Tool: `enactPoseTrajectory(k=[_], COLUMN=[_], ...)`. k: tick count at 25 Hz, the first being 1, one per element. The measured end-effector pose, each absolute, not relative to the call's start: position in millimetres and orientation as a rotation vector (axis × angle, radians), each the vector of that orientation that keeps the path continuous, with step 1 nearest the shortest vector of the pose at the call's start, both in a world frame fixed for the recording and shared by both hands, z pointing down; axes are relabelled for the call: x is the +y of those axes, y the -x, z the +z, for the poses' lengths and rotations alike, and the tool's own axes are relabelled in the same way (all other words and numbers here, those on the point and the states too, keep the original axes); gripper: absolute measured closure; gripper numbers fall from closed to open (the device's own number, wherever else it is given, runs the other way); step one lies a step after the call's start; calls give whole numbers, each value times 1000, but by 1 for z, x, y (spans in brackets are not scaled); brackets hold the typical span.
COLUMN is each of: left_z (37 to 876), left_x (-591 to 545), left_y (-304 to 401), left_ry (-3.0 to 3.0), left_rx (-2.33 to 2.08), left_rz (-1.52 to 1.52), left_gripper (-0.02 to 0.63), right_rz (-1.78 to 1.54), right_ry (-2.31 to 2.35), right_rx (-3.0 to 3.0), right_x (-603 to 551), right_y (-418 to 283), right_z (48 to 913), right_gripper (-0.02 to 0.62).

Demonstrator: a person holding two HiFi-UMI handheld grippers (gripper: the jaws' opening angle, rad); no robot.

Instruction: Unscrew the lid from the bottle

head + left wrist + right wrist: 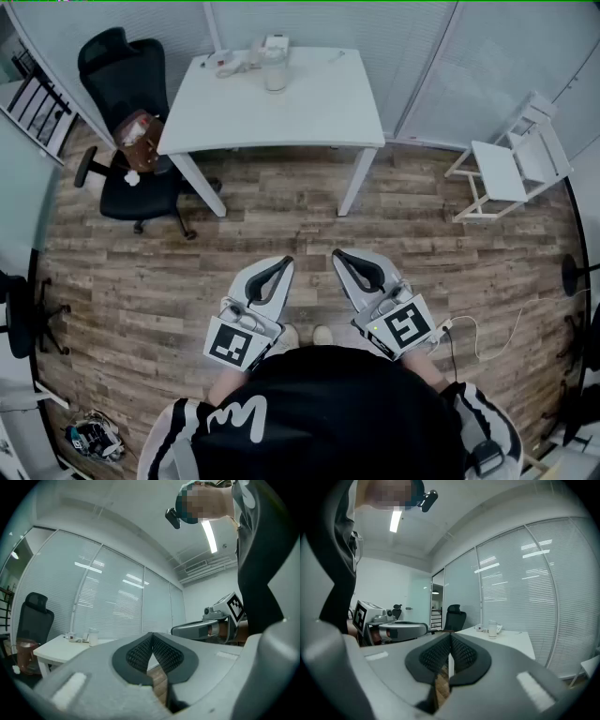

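Bottle (274, 70) stands at the far end of the white table (319, 112), well apart from both my grippers, w/ a wide strip of wood floor (281, 202) between. I hold the left gripper (284, 263) and the right gripper (338, 255) side by side in front of my body, over the floor, both pointing approx. toward the table. The jaws of the left gripper are fully together, pads touching, nothing btw. them. The right gripper is the same.

In the left gripper view the bottle (93, 637) shows small and far, to the left of my closed tips. In the right gripper view it (492, 629) sits to the right of them. Its lid is too small to judge. Some small white things lie beside the bottle; I cannot tell what they are. A black office chair (131, 122) stands left of the table.
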State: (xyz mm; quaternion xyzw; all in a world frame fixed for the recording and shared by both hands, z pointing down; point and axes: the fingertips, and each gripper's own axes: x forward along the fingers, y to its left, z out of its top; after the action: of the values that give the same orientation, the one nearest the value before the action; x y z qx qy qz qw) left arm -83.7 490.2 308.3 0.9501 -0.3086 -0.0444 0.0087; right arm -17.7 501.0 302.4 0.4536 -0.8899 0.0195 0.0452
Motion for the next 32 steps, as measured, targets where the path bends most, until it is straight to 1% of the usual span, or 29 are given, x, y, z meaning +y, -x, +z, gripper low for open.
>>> enactPoseTrajectory(k=[17,32], left_z=[312,328], left_x=[490,483], left_y=[102,154], left_ry=[-2958,-2953], left_rx=[-973,-977], left_rz=[-141,-110], left_gripper=[601,601], right_rz=[26,127], right_ry=[-1377,-1498], right_rx=[-2732,-2694], right_x=[504,494], right_y=[38,72], right_z=[302,322], right_gripper=[594,594])
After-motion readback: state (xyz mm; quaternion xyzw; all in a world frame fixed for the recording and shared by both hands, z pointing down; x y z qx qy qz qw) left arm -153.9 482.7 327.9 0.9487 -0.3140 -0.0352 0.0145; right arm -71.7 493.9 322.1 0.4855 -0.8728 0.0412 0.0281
